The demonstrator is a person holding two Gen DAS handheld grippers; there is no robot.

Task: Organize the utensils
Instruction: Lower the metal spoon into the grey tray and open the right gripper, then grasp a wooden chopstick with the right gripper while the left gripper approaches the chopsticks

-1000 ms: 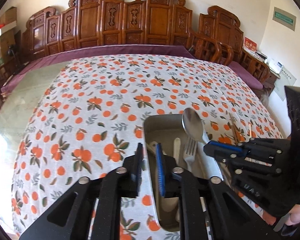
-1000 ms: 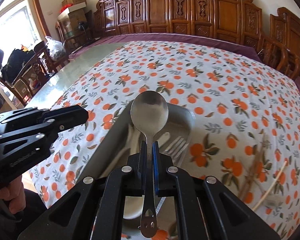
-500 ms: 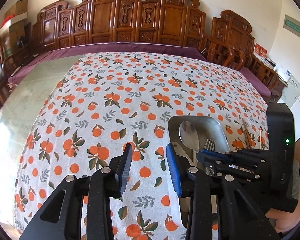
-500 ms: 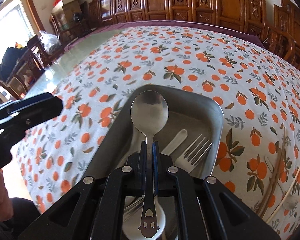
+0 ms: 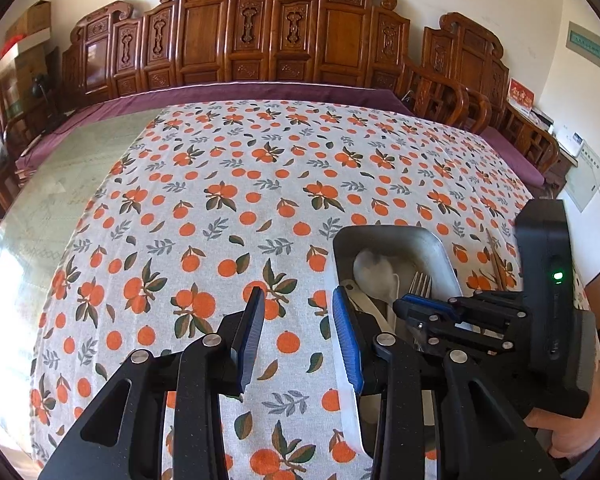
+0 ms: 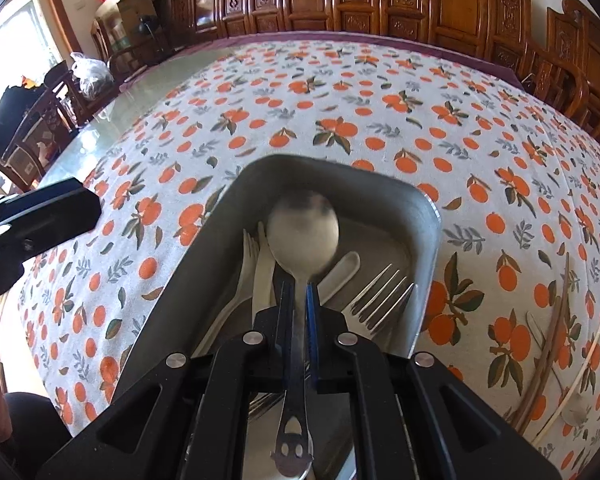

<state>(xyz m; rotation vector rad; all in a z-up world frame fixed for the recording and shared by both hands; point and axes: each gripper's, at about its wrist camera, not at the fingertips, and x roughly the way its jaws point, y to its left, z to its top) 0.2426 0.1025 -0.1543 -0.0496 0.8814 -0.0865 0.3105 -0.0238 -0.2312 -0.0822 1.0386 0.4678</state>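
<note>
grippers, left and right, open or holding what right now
left gripper: open, holding nothing
right gripper: shut on shiny metal spoon, over grey metal tray

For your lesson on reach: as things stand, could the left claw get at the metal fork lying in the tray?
Probably not directly. The right claw, shut on the metal spoon, sits over the tray between the open left claw and the metal fork.

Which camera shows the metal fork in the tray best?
The right wrist view: the fork lies unobstructed in the tray. In the left wrist view only its tines show behind the right gripper.
</note>
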